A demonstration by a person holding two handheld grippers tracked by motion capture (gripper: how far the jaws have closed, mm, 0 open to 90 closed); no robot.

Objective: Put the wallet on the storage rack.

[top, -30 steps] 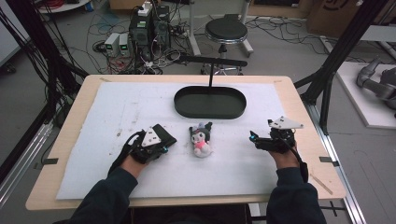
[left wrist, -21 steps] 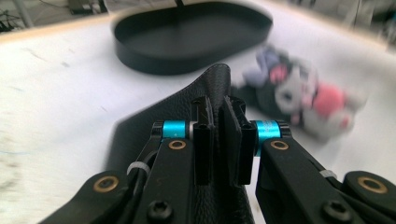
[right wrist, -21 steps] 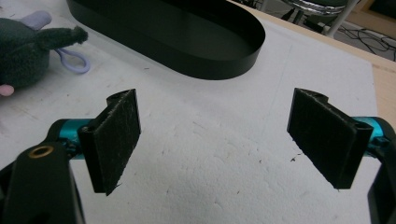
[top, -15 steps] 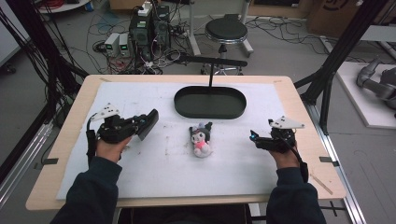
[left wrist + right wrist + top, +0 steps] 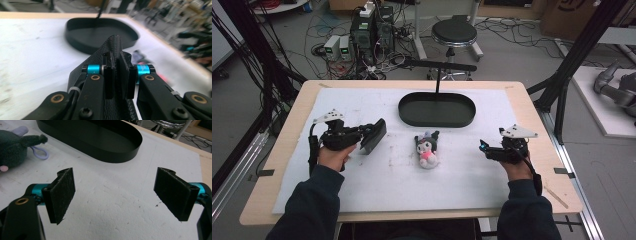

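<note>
While clamped flat between the left gripper pads, a black grained wallet (left of frame) is seen; the right gripper is held open.

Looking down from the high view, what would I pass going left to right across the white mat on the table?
Left gripper clamped on a flat black leather-like wallet → small dark plush toy with pink belly → right gripper with open jaws. The black oval tray lies farther back, above the toy.

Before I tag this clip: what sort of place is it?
Probably a robotics lab: a framed wooden table with handheld grippers, computers amid tangled floor cables, a stool beyond.
</note>
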